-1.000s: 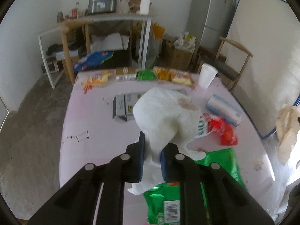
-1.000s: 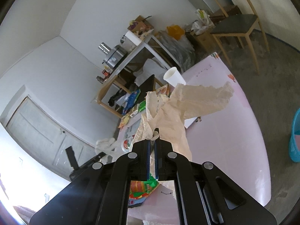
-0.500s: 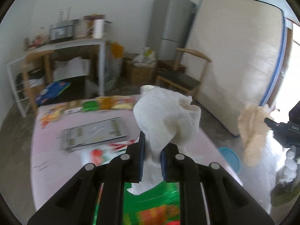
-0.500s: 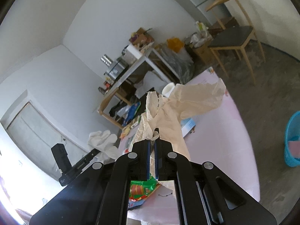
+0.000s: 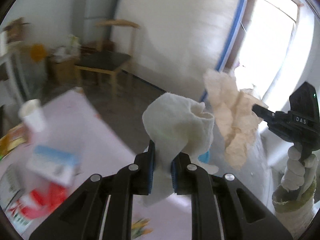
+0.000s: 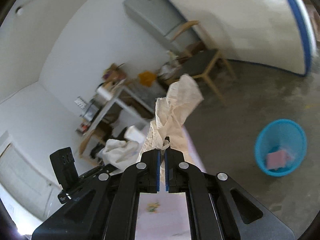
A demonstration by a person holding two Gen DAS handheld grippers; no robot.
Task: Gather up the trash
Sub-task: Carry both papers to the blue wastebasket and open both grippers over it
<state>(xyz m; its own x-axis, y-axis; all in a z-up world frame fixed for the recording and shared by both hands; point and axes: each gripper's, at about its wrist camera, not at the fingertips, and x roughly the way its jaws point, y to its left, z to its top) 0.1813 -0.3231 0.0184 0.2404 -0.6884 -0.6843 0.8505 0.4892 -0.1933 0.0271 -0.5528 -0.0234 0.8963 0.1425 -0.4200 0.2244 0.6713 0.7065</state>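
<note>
Left gripper (image 5: 162, 158) is pinching a crumpled white paper towel (image 5: 178, 126) beyond the pink table's (image 5: 80, 116) edge; right gripper (image 6: 162, 155) is clamping a beige crumpled napkin (image 6: 176, 104), blue mesh wastebasket (image 6: 280, 146) sitting on the floor nearby.

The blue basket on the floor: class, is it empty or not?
Not empty. The right wrist view shows a pink item lying at the bottom of the upright blue basket.

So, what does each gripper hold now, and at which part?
The left gripper pinches a crumpled white tissue near its lower end. The right gripper pinches a crumpled beige tissue at its lower part.
</note>
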